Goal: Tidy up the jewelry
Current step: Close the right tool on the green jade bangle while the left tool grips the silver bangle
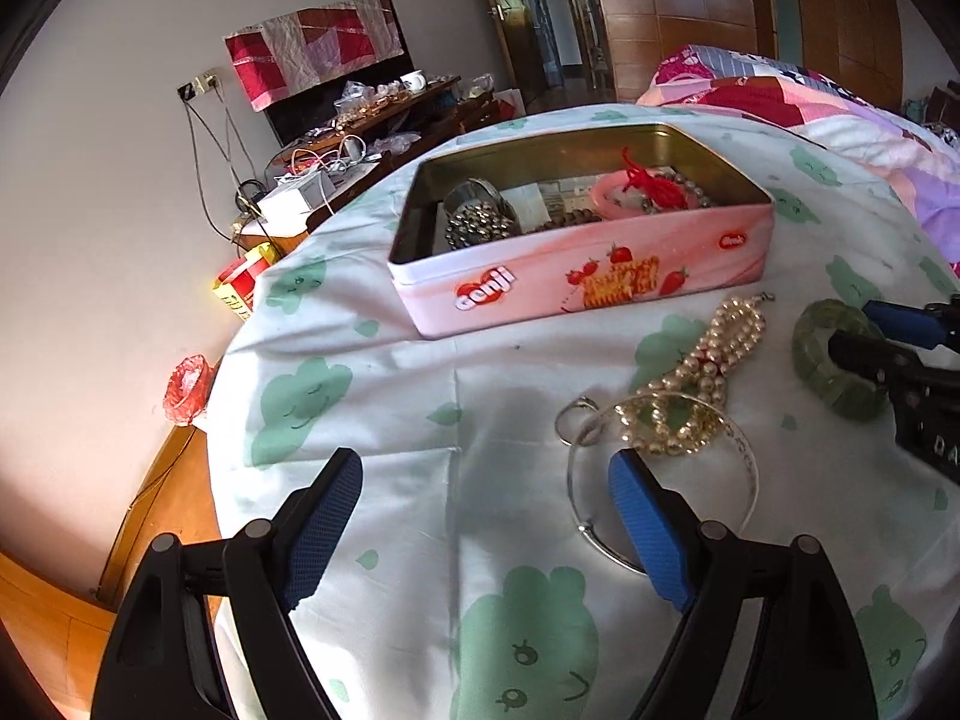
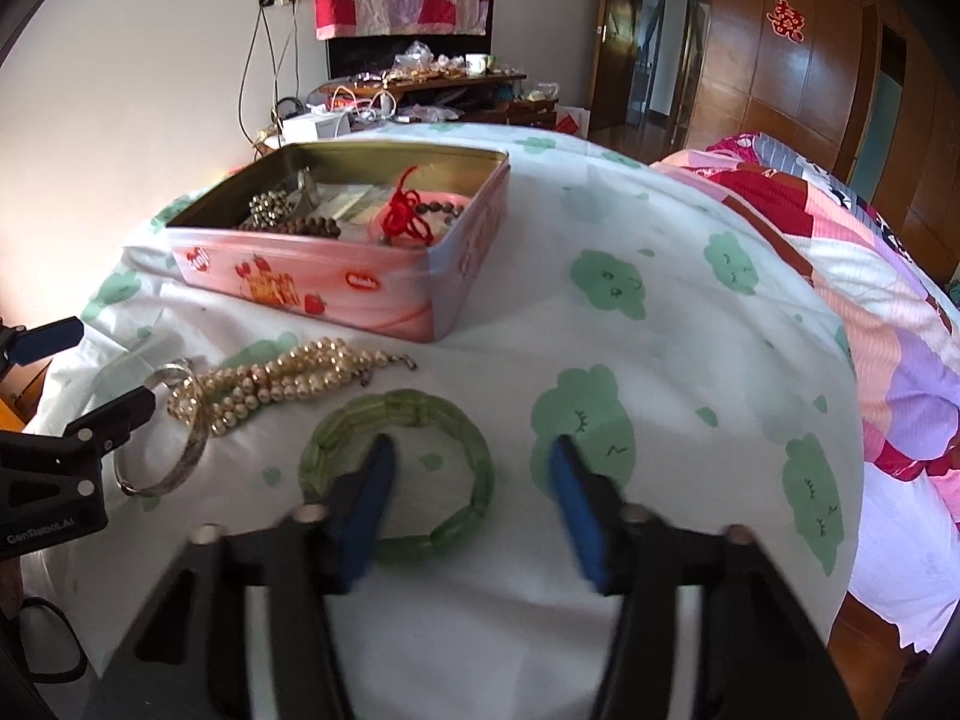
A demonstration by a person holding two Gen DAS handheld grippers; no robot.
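An open pink biscuit tin (image 1: pixel 576 282) (image 2: pixel 312 282) on the white cloth holds silver beads, brown beads and a red knot on a pink dish. In front of it lie a pearl bracelet (image 1: pixel 714 360) (image 2: pixel 288 378), a silver bangle (image 1: pixel 750 468) (image 2: pixel 192 456) and a green stone bracelet (image 1: pixel 840 384) (image 2: pixel 420 408). My left gripper (image 1: pixel 483 468) (image 2: pixel 90 372) is open; its right finger sits inside the bangle's loop. My right gripper (image 2: pixel 473 450) (image 1: pixel 864 330) is open, with the left finger inside the green bracelet, the right finger outside it, and the band's right side between them, untouched.
The cloth with green cartoon prints (image 2: pixel 660 276) covers a rounded table that drops off at left and right. A bed with a patchwork quilt (image 2: pixel 870 276) lies to the right. A cluttered wooden sideboard (image 2: pixel 420 84) stands behind, against the wall.
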